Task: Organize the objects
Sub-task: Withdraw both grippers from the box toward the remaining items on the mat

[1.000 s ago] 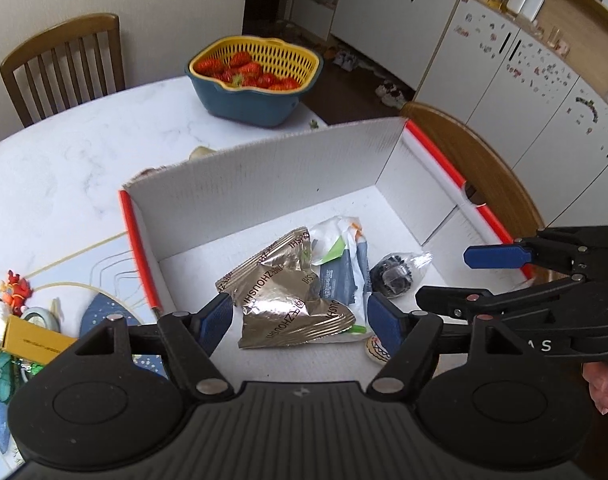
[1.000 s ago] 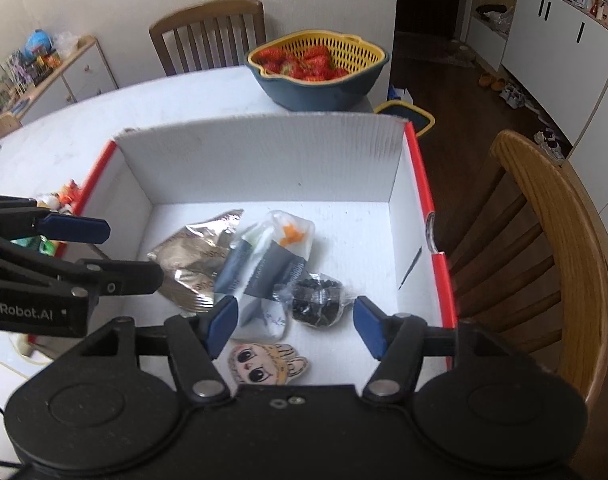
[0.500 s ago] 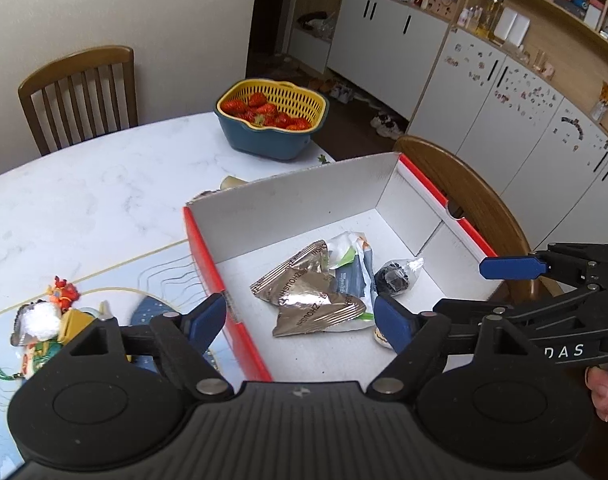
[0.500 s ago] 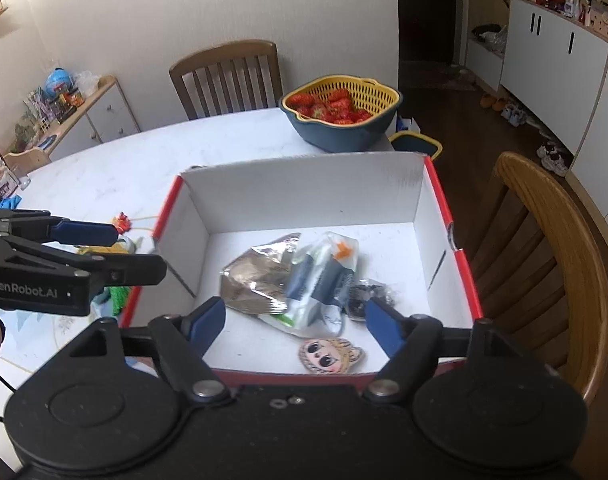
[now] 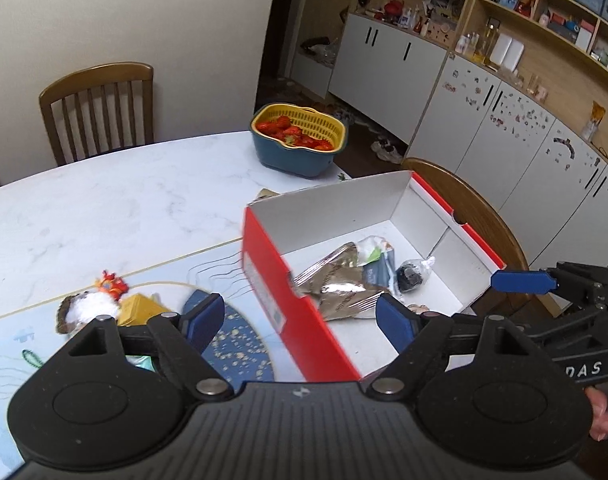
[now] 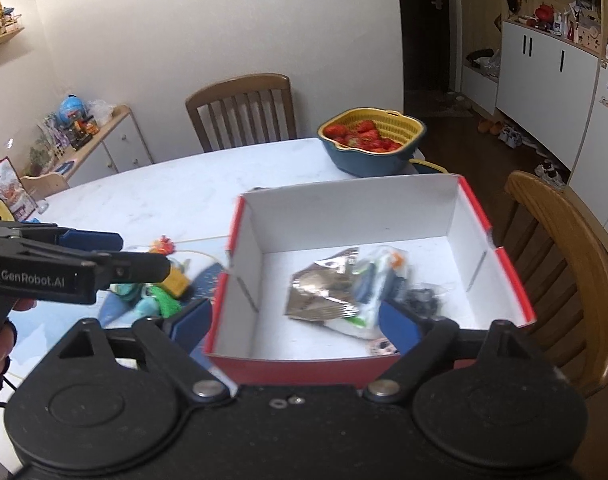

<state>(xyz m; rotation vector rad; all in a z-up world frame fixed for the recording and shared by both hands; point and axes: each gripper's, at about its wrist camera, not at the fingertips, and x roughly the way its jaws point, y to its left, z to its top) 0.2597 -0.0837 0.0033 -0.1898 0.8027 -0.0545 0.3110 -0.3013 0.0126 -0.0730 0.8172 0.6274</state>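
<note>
- Both our hand-held grippers, left and right, gape wide, empty, jaws having just opened.
- Reaching for the toys, we risk knocking the box.

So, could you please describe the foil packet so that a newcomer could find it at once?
Look in the red-sided box with white inside walls on the white table. The foil packet lies on its floor, left of the other wrappers: the only crinkled, metallic silver-brown one.
</note>
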